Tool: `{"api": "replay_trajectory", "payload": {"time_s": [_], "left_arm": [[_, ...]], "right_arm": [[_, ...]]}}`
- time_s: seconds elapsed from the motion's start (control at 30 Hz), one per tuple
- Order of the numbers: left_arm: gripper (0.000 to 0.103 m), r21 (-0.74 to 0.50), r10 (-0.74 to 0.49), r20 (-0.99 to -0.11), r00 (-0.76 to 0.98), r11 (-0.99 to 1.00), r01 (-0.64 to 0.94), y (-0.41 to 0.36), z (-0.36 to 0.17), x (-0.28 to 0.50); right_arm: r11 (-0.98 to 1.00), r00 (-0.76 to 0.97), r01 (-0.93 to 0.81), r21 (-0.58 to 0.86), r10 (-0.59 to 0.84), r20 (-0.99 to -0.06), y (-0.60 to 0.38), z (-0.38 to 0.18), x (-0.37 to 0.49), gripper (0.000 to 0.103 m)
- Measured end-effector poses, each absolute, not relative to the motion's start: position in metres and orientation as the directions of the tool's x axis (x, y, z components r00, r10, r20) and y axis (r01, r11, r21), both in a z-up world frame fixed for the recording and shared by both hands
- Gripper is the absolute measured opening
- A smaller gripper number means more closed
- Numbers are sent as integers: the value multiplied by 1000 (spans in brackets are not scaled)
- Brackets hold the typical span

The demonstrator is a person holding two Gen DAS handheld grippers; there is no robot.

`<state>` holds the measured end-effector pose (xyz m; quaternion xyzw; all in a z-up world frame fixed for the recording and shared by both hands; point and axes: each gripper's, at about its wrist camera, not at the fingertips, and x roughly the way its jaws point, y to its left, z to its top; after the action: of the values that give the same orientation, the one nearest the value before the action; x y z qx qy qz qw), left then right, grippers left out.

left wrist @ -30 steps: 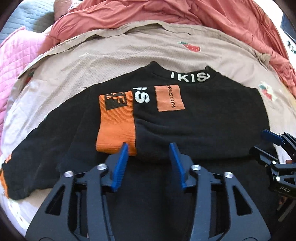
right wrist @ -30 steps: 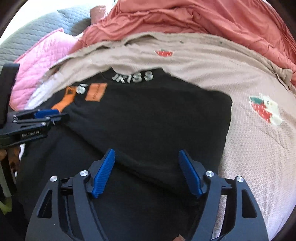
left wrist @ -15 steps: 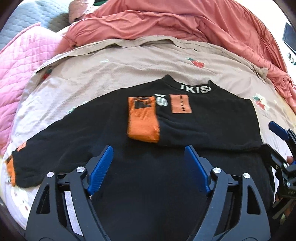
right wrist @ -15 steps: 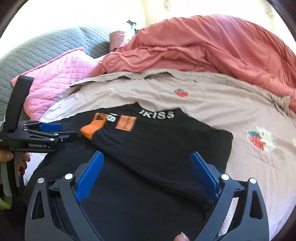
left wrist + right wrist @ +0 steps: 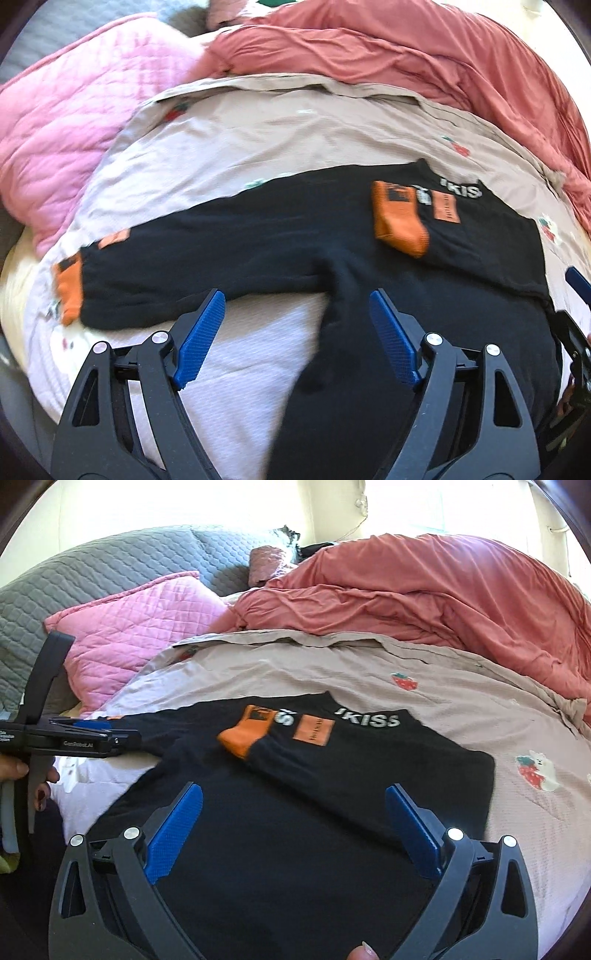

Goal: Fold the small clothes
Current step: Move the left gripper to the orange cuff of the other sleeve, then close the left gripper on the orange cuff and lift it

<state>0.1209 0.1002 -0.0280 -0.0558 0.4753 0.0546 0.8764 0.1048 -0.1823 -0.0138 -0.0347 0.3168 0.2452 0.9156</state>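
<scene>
The black sweatshirt [image 5: 369, 332] lies flat on the bed, its neckband lettering at the far edge. One sleeve is folded across the chest, so its orange cuff [image 5: 400, 225] rests just beside the orange patch [image 5: 446, 208] below the collar. The other sleeve [image 5: 192, 254] stretches out straight to the left in the left wrist view and ends in a second orange cuff near the bed's left edge. The garment's right side forms a straight folded edge in the right wrist view, with open sheet beyond it.

The left gripper [image 5: 297, 336] hangs above the spot where the outstretched sleeve meets the body, jaws spread wide, holding nothing; bare sheet and black cloth show between its blue pads [image 5: 201, 332], which do not press on either. The right gripper [image 5: 293, 829] hovers over the lower body of the sweatshirt, jaws spread to their widest, nothing pinched. A fingertip shows at the bottom edge of that view.

Under the garment is a beige sheet [image 5: 461, 705] with strawberry prints, with free room on the far side and to the right. A rumpled salmon duvet [image 5: 443, 590] is heaped along the far side, a pink quilted pillow [image 5: 129, 627] lies at the far left, and a grey quilted pillow [image 5: 92, 568] behind it.
</scene>
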Motion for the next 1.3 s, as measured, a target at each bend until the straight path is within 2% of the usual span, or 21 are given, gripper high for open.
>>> {"api": "replay_trajectory", "payload": {"time_s": [0.37, 0.53, 0.77, 0.8, 0.87, 1.0, 1.1, 1.27, 1.3], "left_arm": [[73, -110, 103, -849, 517, 924, -365, 193, -33, 85], [73, -127, 178, -834, 522, 859, -495, 244, -32, 70], [72, -207, 203, -841, 502, 736, -645, 313, -54, 56], [69, -223, 195, -844, 499, 718, -659, 319, -59, 55], [50, -290, 150, -851, 504, 665, -688, 335, -70, 53], [42, -332, 124, -851, 511, 626, -705, 343, -81, 55], [37, -308, 154, -843, 515, 646, -698, 340, -79, 61], [16, -290, 176, -836, 520, 663, -690, 339, -82, 67], [16, -287, 183, -830, 528, 671, -683, 337, -80, 68]], "right_arm": [[803, 606, -592, 76, 505, -615, -102, -6, 75, 98], [780, 599, -625, 33, 506, -620, -76, -4, 61, 98], [797, 608, -604, -7, 455, -651, -73, -16, 54, 98], [803, 610, -596, -11, 443, -657, -75, -17, 55, 98], [818, 615, -576, -9, 426, -664, -79, -19, 58, 98], [851, 620, -525, 20, 399, -676, -85, -21, 66, 98], [875, 614, -477, 81, 397, -682, -88, -22, 74, 98], [877, 617, -475, 71, 389, -684, -90, -35, 75, 98], [877, 614, -476, 68, 387, -688, -91, -38, 75, 98]]}}
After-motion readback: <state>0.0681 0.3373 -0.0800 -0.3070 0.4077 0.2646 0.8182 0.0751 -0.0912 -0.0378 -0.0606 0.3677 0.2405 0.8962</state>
